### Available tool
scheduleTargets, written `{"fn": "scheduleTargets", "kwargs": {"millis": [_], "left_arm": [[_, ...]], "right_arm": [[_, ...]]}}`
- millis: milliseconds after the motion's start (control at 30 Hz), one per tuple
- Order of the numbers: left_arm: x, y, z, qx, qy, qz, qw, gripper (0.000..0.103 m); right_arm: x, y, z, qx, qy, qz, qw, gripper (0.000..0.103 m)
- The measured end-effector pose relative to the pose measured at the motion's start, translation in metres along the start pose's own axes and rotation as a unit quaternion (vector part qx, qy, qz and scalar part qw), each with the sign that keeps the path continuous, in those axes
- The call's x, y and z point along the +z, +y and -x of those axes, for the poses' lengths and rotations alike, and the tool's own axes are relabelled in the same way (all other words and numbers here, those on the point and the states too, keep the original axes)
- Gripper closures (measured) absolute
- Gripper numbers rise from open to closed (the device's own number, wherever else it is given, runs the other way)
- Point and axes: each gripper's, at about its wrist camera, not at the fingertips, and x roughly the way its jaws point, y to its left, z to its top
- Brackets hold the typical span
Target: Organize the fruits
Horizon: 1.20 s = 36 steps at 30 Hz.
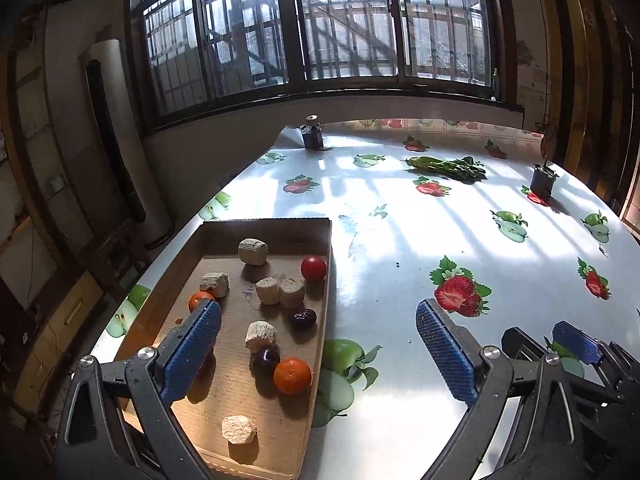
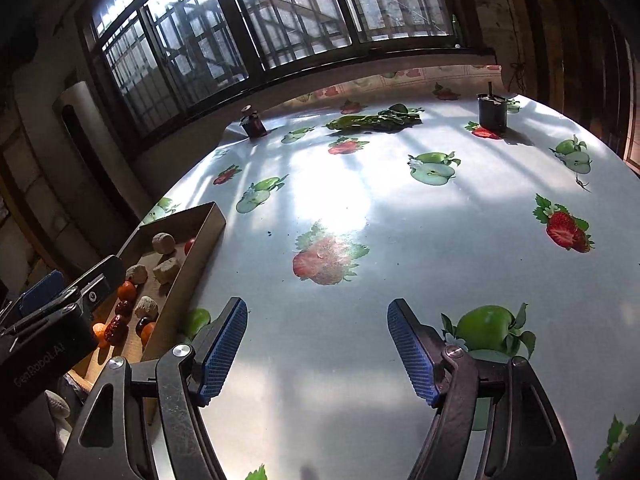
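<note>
At the far left, a shallow cardboard tray [image 1: 280, 224] sits along the left edge of the counter [image 1: 400, 240], which is covered in a glossy cloth printed with strawberries and green apples. The fruits lie loose inside the tray among several pale, rough beige chunks [image 1: 253, 251]: a red round fruit [image 1: 313, 267] close to the tray's right wall, a small orange [image 1: 199, 300] partly hidden behind a blue pad, a dark plum-coloured fruit [image 1: 303, 318] in the middle, another dark glossy one [image 1: 265, 360] touching a second orange [image 1: 292, 375] nearer the camera. The left tongs [image 1: 318, 354] stand wide, with nothing between the pads; the left pad hangs over the tray and the right pad over bare cloth, so the tray's right wall lies between them. Further right, the right tongs [image 2: 317, 354] are also spread apart and hold nothing, poised above the counter just beside the tray, with a printed green apple under the right finger. No earlier view is given to show how they got there. Toward the far side of the counter, a small dark jar [image 1: 313, 134] stands at the back left, a bunch of green leafy vegetable [image 1: 448, 166] lies near the middle back, and a dark cylindrical container [image 1: 543, 181] stands at the right. Behind everything runs a wide barred window [image 1: 312, 20].
</note>
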Motion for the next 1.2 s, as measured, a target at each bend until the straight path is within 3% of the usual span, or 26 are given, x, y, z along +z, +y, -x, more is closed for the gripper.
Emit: {"fn": "scheduleTargets", "kwargs": {"millis": [367,500,633,733,967,1200], "left_arm": [[-0.005,0.011,-0.010,-0.011,0.011,0.026,0.9995,0.005],[-0.005,0.021,0.006,0.019,-0.039,0.047,0.9980,0.005],[-0.008,0.039,0.033,0.049,-0.103,0.084,0.9900,0.004],[-0.011,0.054,0.040,0.059,-0.122,0.107,0.9850,0.000],[-0.013,0.095,0.029,0.050,-0.082,0.149,0.9841,0.000],[-0.020,0.114,0.018,0.054,-0.059,0.156,0.9845,0.000]], "right_arm": [[-0.002,0.012,-0.006,-0.020,0.001,0.025,0.999,0.022],[-0.004,0.023,-0.007,-0.028,-0.001,0.045,0.999,0.022],[-0.006,0.039,-0.004,-0.032,-0.005,0.073,0.997,0.022],[-0.006,0.058,-0.001,-0.030,-0.012,0.106,0.994,0.021],[-0.005,0.101,0.000,-0.022,-0.019,0.170,0.985,0.017],[-0.009,0.134,-0.007,-0.021,-0.013,0.212,0.977,0.015]]}}
